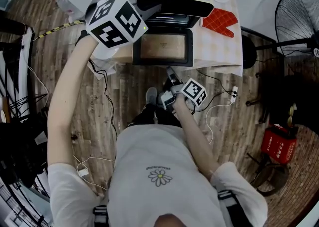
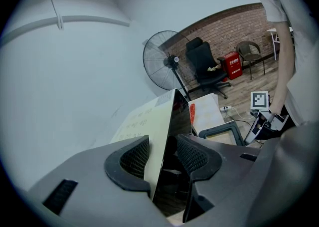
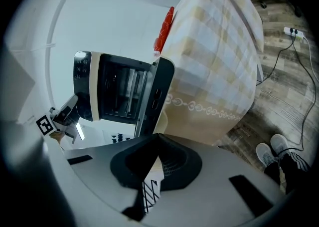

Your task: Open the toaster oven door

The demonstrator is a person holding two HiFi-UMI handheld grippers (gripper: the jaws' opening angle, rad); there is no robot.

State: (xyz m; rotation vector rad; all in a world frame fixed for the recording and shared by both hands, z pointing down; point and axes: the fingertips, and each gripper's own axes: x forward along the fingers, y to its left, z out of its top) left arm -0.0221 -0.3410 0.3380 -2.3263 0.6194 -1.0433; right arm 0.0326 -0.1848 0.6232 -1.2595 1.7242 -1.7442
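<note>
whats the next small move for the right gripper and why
Probably draw the right gripper back from the toaster oven door: it already lies folded down, open, and the jaws are shut on nothing, just short of its front edge.

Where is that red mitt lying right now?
In the head view the red mitt lies on the checked tablecloth at the right of the toaster oven, close to its open door.
</note>
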